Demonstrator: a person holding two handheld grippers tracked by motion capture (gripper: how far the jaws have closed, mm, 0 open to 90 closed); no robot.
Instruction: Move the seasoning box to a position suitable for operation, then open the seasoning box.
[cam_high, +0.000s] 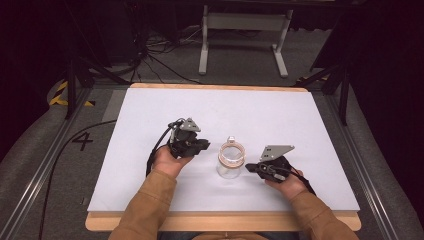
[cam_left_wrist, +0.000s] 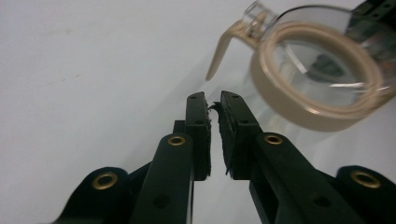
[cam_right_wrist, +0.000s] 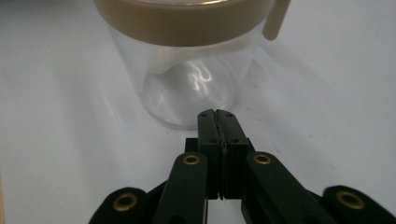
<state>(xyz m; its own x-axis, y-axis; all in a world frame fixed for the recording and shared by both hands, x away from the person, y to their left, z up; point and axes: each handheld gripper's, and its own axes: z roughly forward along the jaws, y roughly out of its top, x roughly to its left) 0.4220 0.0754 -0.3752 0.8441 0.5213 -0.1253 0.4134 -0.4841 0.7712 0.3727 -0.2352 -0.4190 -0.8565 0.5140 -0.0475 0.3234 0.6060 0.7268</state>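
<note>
A clear glass jar (cam_high: 231, 161) with a tan lid ring and a small tab stands upright near the middle of the white table (cam_high: 280, 115). My left gripper (cam_high: 206, 145) hovers just left of it, jaws pointing right. In the left gripper view the jaws (cam_left_wrist: 213, 100) are all but shut, with only a thin slit and nothing between them. There the jar (cam_left_wrist: 322, 79) sits ahead at the upper right. My right gripper (cam_high: 248, 168) is close to the jar's right side. Its jaws (cam_right_wrist: 217, 113) are pressed shut and empty, tips near the base of the jar (cam_right_wrist: 187, 60).
The white board lies on a wooden tabletop whose edge (cam_high: 220, 221) runs along the front. Beyond the table a white frame stand (cam_high: 245, 30) and cables (cam_high: 160, 55) rest on the grey floor. Metal rails (cam_high: 45, 165) flank the table.
</note>
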